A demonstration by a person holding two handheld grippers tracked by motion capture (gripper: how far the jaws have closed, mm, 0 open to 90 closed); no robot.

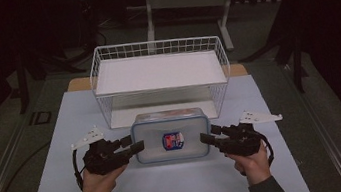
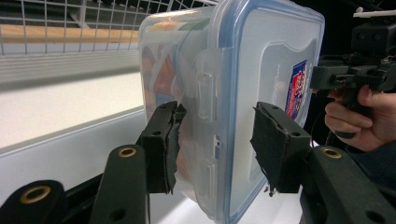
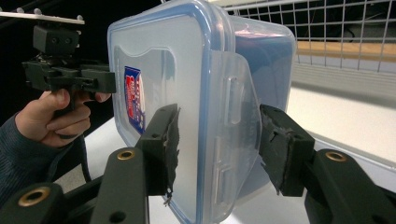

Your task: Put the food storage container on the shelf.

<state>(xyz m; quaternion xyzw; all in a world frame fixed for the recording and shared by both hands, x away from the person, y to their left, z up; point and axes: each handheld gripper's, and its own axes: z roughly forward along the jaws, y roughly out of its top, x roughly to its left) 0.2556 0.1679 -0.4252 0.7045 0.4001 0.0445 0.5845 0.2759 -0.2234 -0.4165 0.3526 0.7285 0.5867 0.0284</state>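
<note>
A clear plastic container (image 1: pixel 171 136) with a blue-rimmed lid and a small red-and-blue sticker lies on the white mat, with coloured contents showing through its wall (image 2: pixel 159 74). My left gripper (image 1: pixel 133 144) is at its left end and my right gripper (image 1: pixel 210 134) at its right end. In the left gripper view the open left gripper (image 2: pixel 215 140) straddles the end latch, one pad against the body and the other a little off the lid. The right gripper (image 3: pixel 217 144) stands open around the opposite latch flap of the container (image 3: pixel 159 60), its pads close to it.
A white wire basket (image 1: pixel 156 47) with a shelf stands directly behind the container, its open front facing me. The white mat (image 1: pixel 171 187) covers the table, with free room at the front and sides. Dark table legs and floor lie beyond.
</note>
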